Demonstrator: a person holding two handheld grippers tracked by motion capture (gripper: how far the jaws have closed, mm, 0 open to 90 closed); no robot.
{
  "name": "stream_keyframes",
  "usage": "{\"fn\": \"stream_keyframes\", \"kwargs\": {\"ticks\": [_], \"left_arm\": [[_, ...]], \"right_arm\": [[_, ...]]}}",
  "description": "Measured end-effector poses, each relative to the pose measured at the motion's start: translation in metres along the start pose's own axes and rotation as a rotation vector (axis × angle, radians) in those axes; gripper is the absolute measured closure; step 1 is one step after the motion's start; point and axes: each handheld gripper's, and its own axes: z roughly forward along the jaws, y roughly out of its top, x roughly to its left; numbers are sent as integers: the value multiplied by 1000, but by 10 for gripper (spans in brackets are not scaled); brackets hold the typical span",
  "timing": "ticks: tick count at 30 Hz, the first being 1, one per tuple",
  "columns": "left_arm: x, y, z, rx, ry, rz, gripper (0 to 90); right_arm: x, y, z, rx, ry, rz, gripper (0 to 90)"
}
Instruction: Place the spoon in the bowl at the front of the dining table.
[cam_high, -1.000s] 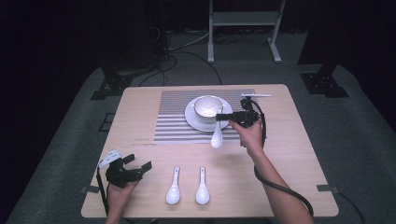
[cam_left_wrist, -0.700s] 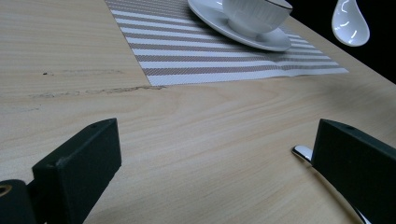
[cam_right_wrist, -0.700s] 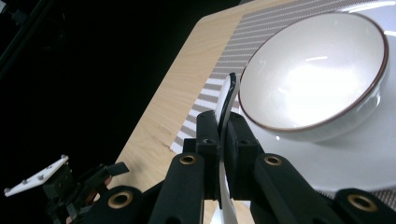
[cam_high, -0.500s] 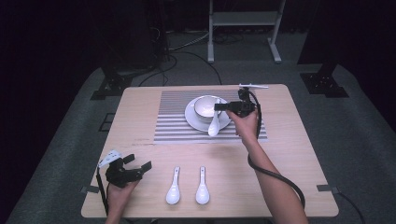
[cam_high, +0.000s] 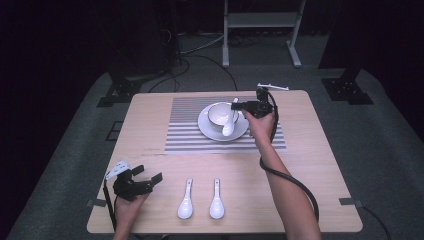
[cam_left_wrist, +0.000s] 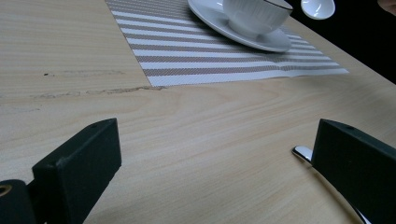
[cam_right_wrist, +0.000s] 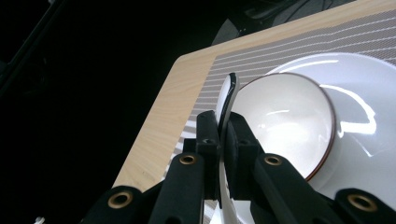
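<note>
A white bowl (cam_high: 218, 115) stands on a white saucer (cam_high: 242, 131) on the striped placemat (cam_high: 185, 135). My right gripper (cam_high: 237, 106) is shut on the handle of a white spoon (cam_high: 229, 125), which hangs scoop-down over the saucer just right of the bowl. In the right gripper view the jaws (cam_right_wrist: 223, 128) pinch the spoon handle (cam_right_wrist: 229, 93) edge-on, with the bowl (cam_right_wrist: 285, 121) right behind. My left gripper (cam_high: 148, 173) rests open at the table's front left, nothing between its jaws (cam_left_wrist: 215, 140). The bowl (cam_left_wrist: 257, 14) lies far ahead of it.
Two more white spoons (cam_high: 186, 200) (cam_high: 216, 199) lie side by side near the front edge, right of the left gripper; one handle tip (cam_left_wrist: 301, 151) shows by its right jaw. The table's far edge (cam_high: 300, 92) is close behind the right hand. Bare wood spans the table's middle.
My right gripper has carried the spoon away from me, from in front of the saucer to over it beside the bowl. The left gripper has stayed put.
</note>
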Motion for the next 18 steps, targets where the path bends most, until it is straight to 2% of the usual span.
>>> {"fn": "stream_keyframes", "kwargs": {"ticks": [6, 17, 18], "left_arm": [[0, 0, 0, 0, -1, 1, 3], [1, 0, -1, -3, -5, -1, 3], [1, 0, -1, -3, -6, -2, 3]], "right_arm": [[-4, 7, 3, -24, -27, 18, 849], [-9, 16, 9, -108, -65, 81, 849], [-11, 17, 9, -130, -64, 93, 849]]}}
